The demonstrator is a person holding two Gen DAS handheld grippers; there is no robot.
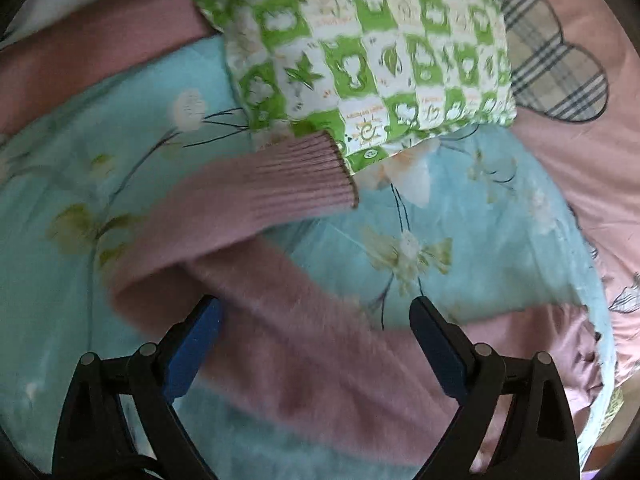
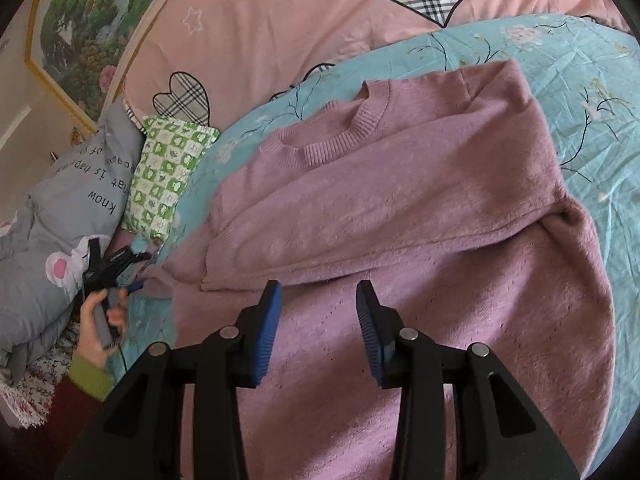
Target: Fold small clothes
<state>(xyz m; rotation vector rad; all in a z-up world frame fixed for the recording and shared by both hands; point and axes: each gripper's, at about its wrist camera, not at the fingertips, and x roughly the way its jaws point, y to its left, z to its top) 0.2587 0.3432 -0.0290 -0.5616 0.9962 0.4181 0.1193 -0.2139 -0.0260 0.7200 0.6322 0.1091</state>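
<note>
From the left wrist camera, the left gripper [image 1: 316,344] has its blue-padded fingers spread wide, nothing between them, above a sleeve of the fuzzy mauve-pink knitted sweater [image 1: 320,360]. The sleeve's ribbed cuff [image 1: 316,176] lies just beside a green-and-white checked pillow [image 1: 372,52]. Under the sleeve is a light blue floral sheet [image 1: 480,240], with a pink bedcover bearing plaid heart patches [image 1: 580,160] beyond it.

From the right wrist camera, the right gripper [image 2: 319,332] is also parted and empty, over the sweater's lower body. The sweater lies on the blue sheet, one sleeve folded across its chest below the ribbed round collar [image 2: 340,136]. At far left, a hand [image 2: 96,332] holds the left gripper beside a grey printed pillow [image 2: 72,200].
</note>
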